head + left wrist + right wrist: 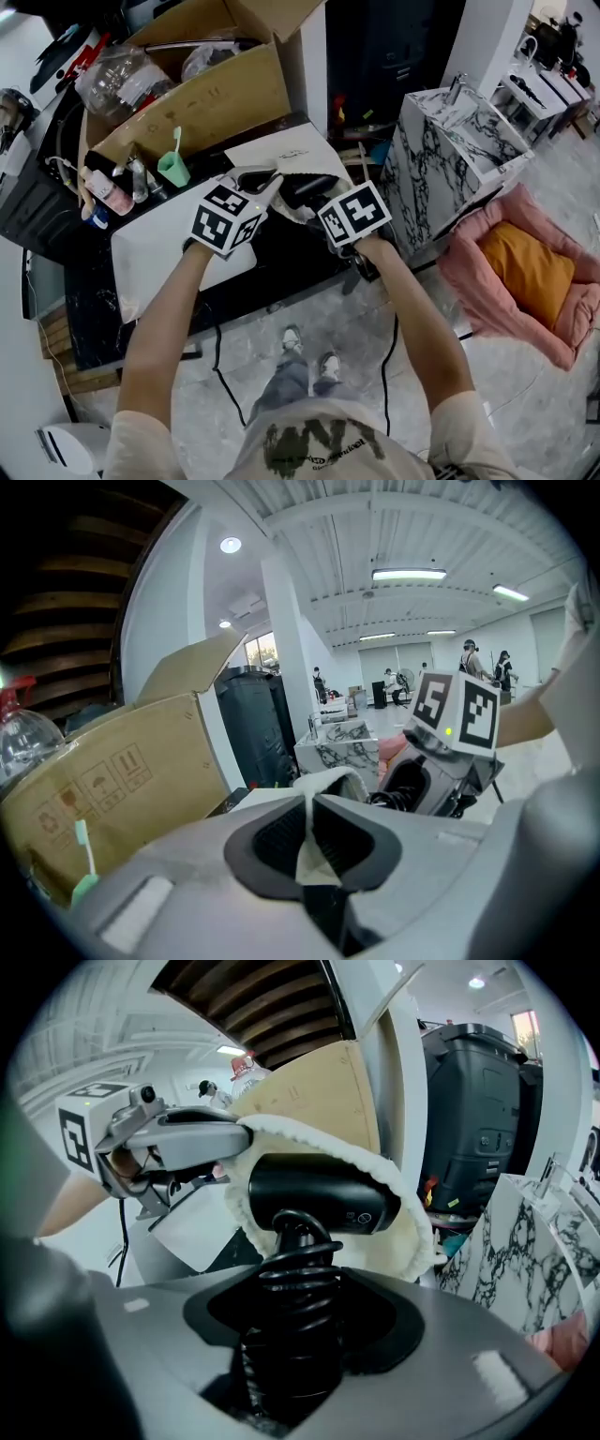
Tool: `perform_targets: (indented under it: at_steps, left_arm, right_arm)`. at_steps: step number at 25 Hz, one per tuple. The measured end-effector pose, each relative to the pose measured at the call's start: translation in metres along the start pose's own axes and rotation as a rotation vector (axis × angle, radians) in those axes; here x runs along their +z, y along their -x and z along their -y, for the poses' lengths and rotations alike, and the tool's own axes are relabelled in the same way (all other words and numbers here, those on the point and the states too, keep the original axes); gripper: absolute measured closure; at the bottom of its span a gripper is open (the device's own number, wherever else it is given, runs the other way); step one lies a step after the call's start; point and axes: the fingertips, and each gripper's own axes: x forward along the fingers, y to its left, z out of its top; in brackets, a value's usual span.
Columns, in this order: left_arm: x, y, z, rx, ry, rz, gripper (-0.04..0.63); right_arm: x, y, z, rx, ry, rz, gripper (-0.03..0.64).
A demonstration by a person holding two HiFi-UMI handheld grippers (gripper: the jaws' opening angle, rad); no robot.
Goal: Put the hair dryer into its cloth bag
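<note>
The hair dryer [319,1192] sits partly inside the cloth bag [414,1232], cardboard box [187,98] behind, marble stand [450,155] right

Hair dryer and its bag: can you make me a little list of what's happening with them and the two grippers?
left gripper: shut on the cloth bag, pinching its rim
right gripper: shut on the hair dryer, fingers round its cord-wrapped handle
hair dryer: black, barrel partly inside the bag's mouth
cloth bag: cream and fleecy, rim curving around the barrel
behind them: cardboard box
</note>
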Motion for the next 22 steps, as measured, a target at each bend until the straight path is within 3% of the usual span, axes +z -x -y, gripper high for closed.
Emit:
perform_targets:
  at_steps: [9, 22]
  left_arm:
    - [0.002, 0.003, -0.002, -0.039, 0.033, 0.039, 0.568]
    - [-0.007, 0.01, 0.003, -0.105, 0.077, 0.056, 0.568]
  right_arm:
    - [0.024, -0.012, 0.003, 0.004, 0.021, -0.011, 0.359]
    - [0.047, -0.039, 0.016, 0.002, -0.038, -0.01, 0.359]
